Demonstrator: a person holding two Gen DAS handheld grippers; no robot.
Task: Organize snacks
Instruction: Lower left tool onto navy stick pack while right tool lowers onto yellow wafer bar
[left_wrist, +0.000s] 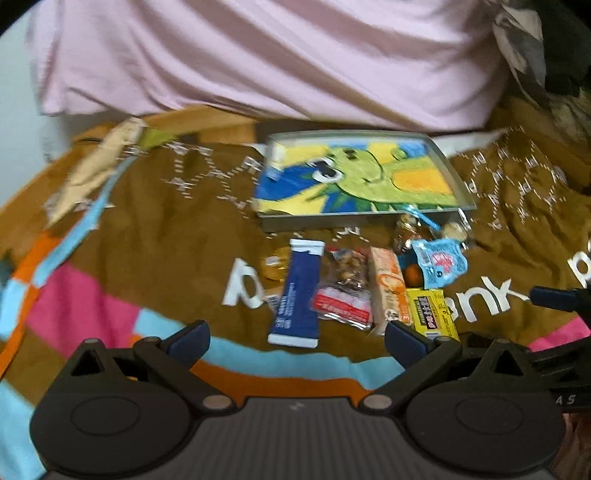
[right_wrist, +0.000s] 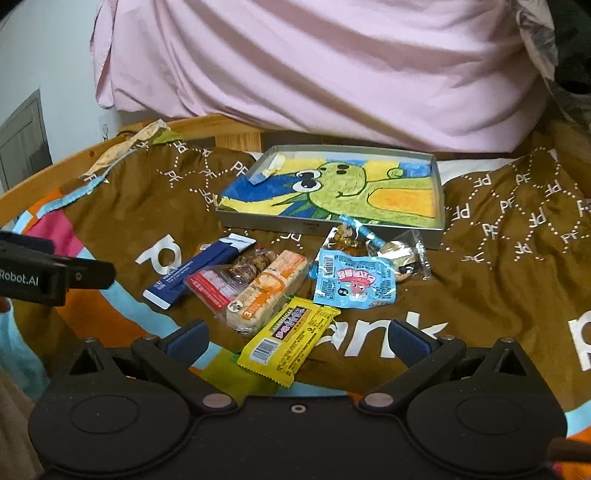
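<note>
Hovering left gripper (left_wrist: 295, 341), right gripper (right_wrist: 297, 341), both spread, snack packets (right_wrist: 271, 291), tray (right_wrist: 328, 225)

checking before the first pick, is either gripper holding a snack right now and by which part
Nothing is held. The left gripper and the right gripper are both open with nothing between their fingers; the yellow packet lies on the brown blanket below the right one.

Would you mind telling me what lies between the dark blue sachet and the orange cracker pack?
In the right wrist view, a clear red-labelled cookie bag lies between the dark blue sachet and the orange cracker pack.
</note>
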